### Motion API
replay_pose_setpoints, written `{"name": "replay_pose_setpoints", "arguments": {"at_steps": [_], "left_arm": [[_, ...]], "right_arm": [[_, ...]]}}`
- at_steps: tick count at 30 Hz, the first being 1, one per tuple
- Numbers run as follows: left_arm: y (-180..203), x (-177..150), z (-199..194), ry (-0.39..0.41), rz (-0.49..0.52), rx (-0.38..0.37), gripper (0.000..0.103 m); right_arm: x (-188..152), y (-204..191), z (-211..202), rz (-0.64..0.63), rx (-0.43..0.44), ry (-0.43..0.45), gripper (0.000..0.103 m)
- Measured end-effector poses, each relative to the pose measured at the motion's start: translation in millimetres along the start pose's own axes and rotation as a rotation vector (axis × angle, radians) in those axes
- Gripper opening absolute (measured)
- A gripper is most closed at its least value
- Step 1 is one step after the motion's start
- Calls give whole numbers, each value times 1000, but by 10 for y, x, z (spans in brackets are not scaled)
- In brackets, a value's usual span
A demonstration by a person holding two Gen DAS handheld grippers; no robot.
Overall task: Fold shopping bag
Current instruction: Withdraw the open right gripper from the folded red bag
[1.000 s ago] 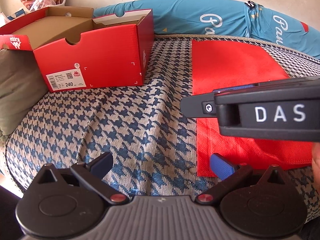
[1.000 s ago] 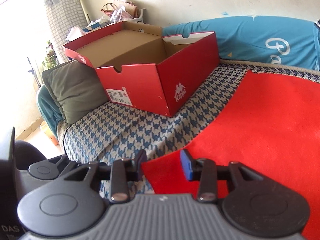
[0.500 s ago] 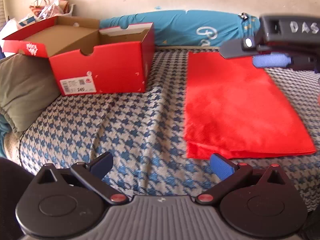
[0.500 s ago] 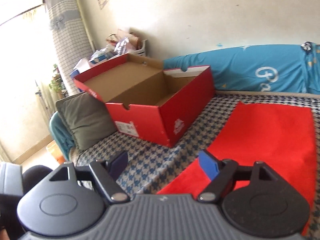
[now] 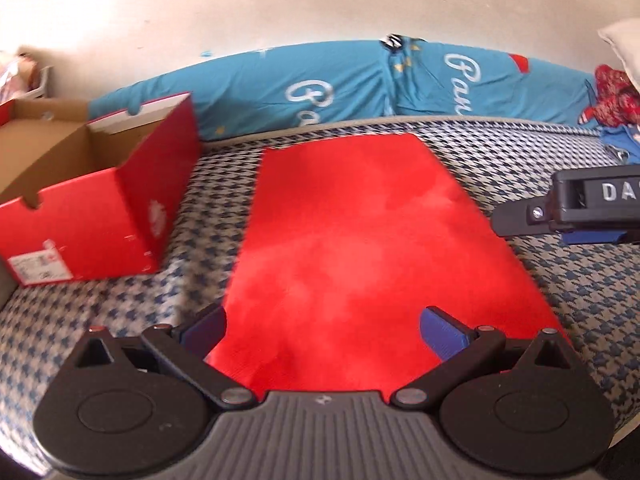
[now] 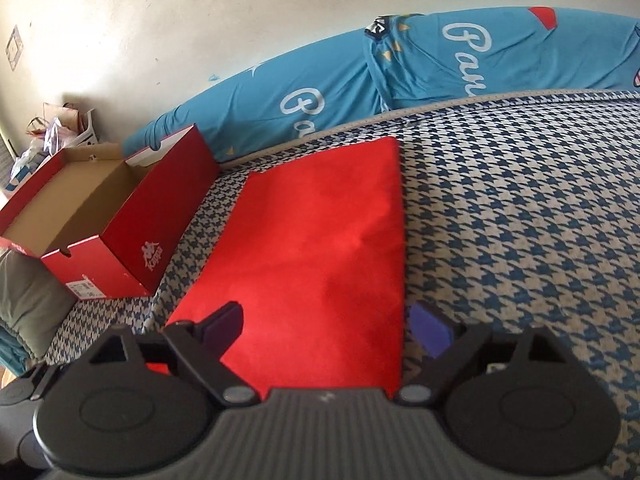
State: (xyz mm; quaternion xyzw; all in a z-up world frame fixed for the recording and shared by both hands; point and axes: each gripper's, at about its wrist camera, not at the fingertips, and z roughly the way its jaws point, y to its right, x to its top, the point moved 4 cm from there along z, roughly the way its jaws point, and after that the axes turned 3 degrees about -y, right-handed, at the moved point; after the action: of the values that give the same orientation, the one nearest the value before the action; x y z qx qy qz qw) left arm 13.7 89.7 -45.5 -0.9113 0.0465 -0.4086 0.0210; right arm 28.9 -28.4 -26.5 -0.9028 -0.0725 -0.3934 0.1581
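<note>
The red shopping bag (image 5: 352,240) lies flat as a long rectangle on the houndstooth bed cover (image 5: 560,280); it also shows in the right wrist view (image 6: 312,264). My left gripper (image 5: 324,330) is open and empty, hovering over the bag's near end. My right gripper (image 6: 326,326) is open and empty, over the bag's near right edge. The right gripper also shows from the side in the left wrist view (image 5: 580,216), right of the bag.
An open red shoebox (image 5: 104,208) stands left of the bag, also in the right wrist view (image 6: 120,216). A blue printed bolster (image 5: 360,80) lies along the wall at the back. A grey cushion (image 6: 28,304) sits at the left bed edge.
Both grippers have swung right and now face the bag head-on over its near end. The right gripper let go of the bag's corner, opened wider and moved to the bag's right side.
</note>
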Motion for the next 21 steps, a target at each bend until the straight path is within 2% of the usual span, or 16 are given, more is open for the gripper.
{"name": "replay_pose_setpoints", "arguments": {"at_steps": [3, 7, 11, 16, 19, 21], "left_arm": [[104, -7, 148, -20, 9, -25, 103], [135, -131, 251, -64, 9, -13, 103], [86, -200, 265, -72, -24, -29, 103], [33, -282, 218, -68, -40, -20, 103], [20, -301, 202, -74, -50, -16, 103], [12, -317, 194, -76, -59, -15, 103]], "right_arm": [[-33, 180, -33, 37, -70, -10, 92], [-78, 419, -80, 86, -164, -24, 90], [-216, 510, 120, 48, -208, -25, 84], [-291, 476, 256, 28, -252, -75, 83], [-329, 465, 287, 11, -276, -86, 84], [-353, 457, 297, -1, -282, -89, 92]]}}
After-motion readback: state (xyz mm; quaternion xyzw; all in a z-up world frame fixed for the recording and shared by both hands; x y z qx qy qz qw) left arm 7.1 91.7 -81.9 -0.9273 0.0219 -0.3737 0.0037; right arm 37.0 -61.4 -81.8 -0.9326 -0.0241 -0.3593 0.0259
